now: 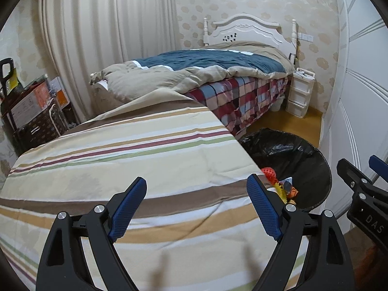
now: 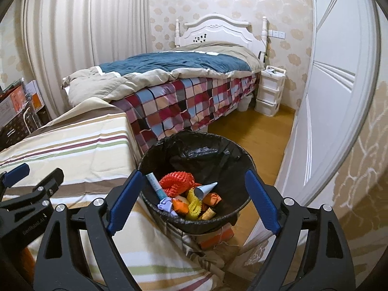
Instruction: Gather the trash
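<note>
A bin with a black liner (image 2: 206, 160) stands on the floor against the striped-cloth surface (image 2: 72, 150). It holds several pieces of trash: red foam netting (image 2: 175, 180), yellow netting (image 2: 194, 203), a grey-blue paper cone (image 2: 206, 190), a white tube (image 2: 155, 184) and orange scraps (image 2: 181, 207). My right gripper (image 2: 193, 175) hangs open above the bin with nothing between its fingers. My left gripper (image 1: 197, 180) is open and empty over the striped cloth (image 1: 145, 160), left of the bin (image 1: 303, 160). Each gripper shows at the edge of the other's view: right gripper (image 1: 363, 169), left gripper (image 2: 36, 172).
A bed with a checked sheet (image 2: 184, 111) and dark blue quilt lies beyond. A white drawer unit (image 2: 269, 92) stands by the headboard. White wardrobe doors (image 2: 334, 97) line the right side. Stacked boxes (image 1: 31, 106) sit at the far left. Wood floor (image 2: 254, 133) runs between bed and wardrobe.
</note>
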The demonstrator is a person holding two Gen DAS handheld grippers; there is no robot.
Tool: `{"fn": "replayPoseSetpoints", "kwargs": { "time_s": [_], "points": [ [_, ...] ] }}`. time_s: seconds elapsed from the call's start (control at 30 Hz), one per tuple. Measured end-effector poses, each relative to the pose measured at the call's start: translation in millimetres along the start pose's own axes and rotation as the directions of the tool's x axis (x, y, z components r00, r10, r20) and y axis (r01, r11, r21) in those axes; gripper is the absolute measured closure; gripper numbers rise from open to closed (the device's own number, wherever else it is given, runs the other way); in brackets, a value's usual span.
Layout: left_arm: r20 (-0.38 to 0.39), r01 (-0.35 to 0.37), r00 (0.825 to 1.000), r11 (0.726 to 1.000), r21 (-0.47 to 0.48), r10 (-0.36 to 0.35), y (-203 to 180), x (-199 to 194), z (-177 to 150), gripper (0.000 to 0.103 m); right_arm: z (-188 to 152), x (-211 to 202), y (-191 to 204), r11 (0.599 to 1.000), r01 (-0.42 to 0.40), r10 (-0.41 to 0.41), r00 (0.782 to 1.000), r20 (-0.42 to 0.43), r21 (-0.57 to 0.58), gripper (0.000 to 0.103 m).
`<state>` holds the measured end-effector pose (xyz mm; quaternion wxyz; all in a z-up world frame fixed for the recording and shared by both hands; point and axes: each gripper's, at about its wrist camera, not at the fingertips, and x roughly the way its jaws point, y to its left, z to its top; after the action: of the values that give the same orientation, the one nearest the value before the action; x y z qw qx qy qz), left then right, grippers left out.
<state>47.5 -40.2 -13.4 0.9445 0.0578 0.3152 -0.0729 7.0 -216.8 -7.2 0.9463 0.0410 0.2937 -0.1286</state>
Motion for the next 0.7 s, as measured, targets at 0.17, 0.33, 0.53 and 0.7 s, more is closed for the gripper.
{"fn": "replayPoseSetpoints", "kwargs": {
  "time_s": [0.17,0.33,0.53,0.7],
  "points": [
    [0.019,-0.008,1.0,1.0,-0.029,0.008,14,-17,-4,0.018,-6,-14,4,1.0,-0.013,0.013,1.0,0.009,-0.006,0.018],
    [0.037,-0.016,0.999,0.999,-0.042,0.018,21,-30,-9,0.018,-10,-26,9,1.0,-0.016,0.017,1.0,0.017,-0.024,0.016],
    [0.048,-0.018,0.999,0.998,-0.054,0.021,25,-36,-11,0.018,-12,-31,13,0.999,-0.021,0.021,1.0,0.019,-0.035,0.014],
    [0.048,-0.018,0.999,0.998,-0.056,0.02,26,-37,-11,0.018,-11,-31,14,0.999,-0.021,0.021,1.0,0.019,-0.039,0.013]
  ]
}}
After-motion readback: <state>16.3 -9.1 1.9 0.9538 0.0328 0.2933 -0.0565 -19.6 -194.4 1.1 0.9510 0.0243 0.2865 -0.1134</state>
